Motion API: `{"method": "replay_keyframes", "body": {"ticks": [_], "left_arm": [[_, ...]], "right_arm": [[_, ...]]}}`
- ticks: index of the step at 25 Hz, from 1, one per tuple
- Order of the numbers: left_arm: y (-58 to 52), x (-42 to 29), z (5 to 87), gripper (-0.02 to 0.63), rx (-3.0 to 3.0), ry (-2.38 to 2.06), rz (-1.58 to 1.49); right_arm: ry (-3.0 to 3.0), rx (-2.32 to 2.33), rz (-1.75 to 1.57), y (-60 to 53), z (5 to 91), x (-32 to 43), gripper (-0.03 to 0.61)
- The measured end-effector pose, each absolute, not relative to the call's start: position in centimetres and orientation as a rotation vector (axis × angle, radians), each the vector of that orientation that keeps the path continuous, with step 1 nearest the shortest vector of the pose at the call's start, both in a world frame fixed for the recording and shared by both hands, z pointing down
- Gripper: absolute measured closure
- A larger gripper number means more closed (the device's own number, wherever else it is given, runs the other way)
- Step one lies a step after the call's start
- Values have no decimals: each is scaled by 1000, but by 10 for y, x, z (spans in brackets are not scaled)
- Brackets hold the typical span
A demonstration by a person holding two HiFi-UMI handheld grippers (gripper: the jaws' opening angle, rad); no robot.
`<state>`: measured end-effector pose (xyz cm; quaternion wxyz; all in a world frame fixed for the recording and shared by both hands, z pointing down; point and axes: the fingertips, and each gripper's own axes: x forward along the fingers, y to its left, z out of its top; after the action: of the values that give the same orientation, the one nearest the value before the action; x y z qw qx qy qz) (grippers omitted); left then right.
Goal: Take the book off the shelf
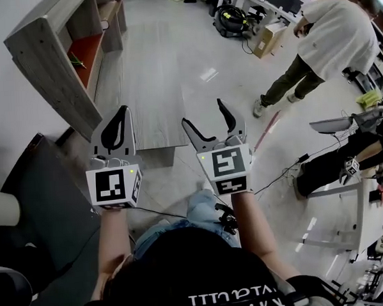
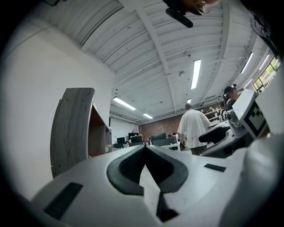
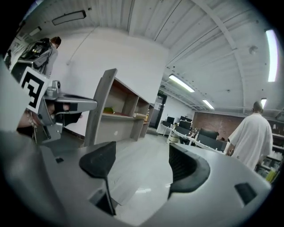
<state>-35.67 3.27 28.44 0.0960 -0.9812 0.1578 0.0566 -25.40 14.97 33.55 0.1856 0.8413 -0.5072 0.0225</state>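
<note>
**Ana:** Right gripper (image 1: 202, 111) has its jaws wide apart, nothing between them; the left gripper (image 1: 123, 111), at its 9 o'clock, is pressed closed and empty.

**Ben:** And the book?

**Ana:** Well apart from both; a low grey platform (image 1: 154, 113) comes first at 12, then the shelf (image 1: 53, 73) at 11; a small green thing (image 1: 76, 59) on it may be the book; too small to tell.

**Ben:** Risks?

**Ana:** Tripping on that platform while approaching; grabbing the wrong item; jaws striking the shelf's side panel.
</note>
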Motion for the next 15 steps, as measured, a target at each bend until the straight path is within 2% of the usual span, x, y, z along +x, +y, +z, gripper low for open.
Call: {"method": "replay_keyframes", "body": {"ticks": [15], "left_arm": [[50,-159,289,601,-2884,644,129]], "right_arm": [[-1501,2077,146,153,361,-42,207]]}}
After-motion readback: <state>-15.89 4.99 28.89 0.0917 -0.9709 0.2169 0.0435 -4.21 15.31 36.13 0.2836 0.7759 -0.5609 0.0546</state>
